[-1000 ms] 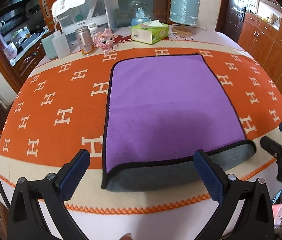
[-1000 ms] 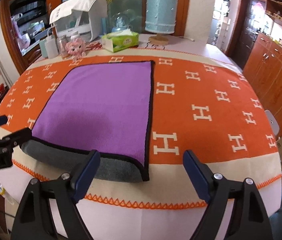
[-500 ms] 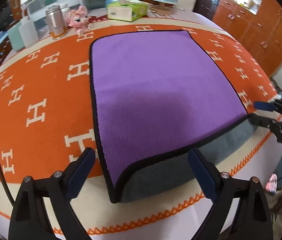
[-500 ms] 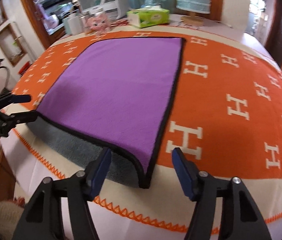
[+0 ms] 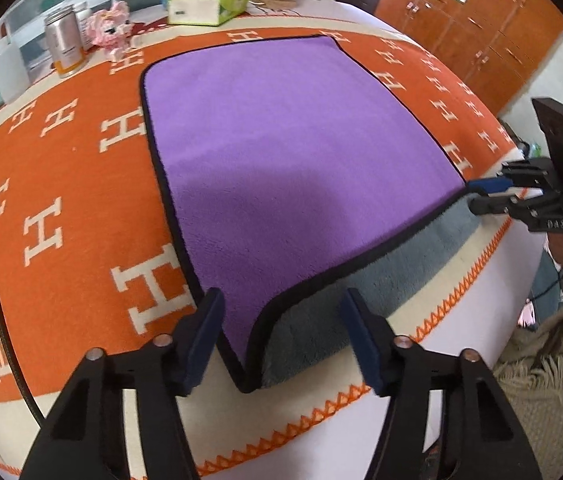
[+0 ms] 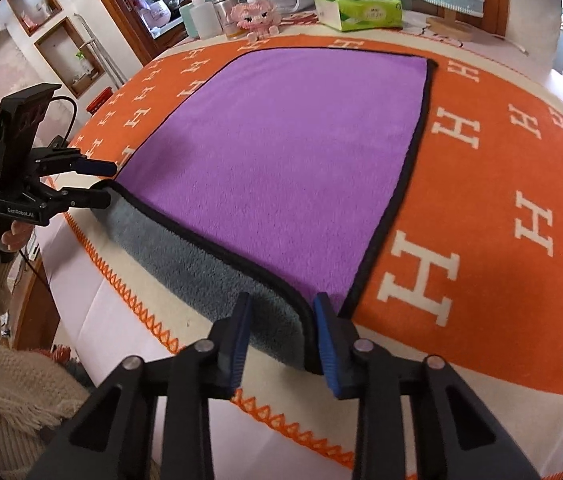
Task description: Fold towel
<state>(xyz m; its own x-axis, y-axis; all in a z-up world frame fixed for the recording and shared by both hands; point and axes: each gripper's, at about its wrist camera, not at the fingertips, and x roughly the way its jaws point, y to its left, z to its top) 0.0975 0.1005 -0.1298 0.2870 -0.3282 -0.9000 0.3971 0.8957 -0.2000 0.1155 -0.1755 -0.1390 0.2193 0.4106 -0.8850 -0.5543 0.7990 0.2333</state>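
— Towel is what everything hangs on: purple face up, grey underside showing along its near hem, lying flat on the orange blanket that covers the worktop.

— Which way does it lie from each hand-held gripper?

— Straight ahead at twelve o'clock for both. The left hand-held gripper sits at the near left corner, its blue pads wide apart on either side of the curled corner, closed on nothing. The right hand-held gripper is at the near right corner, its pads drawn in to a narrow gap with the black-piped edge between them; they look close to touching the cloth, but I judge it not clamped yet.

— So each has a corner?

— Each has one in front of it. From the left camera, the right one shows at about three o'clock, at the other end of the same hem.

— And the long axis?

— I cannot tell which side is longer through these lenses. The near hem runs from one tool to the other, and the far edge lies toward the tissue box and pink toy at twelve.

— Which is nearer to a grasp?

— The right, I would say. The fold likely carries the near hem away toward twelve o'clock, onto the far edge.
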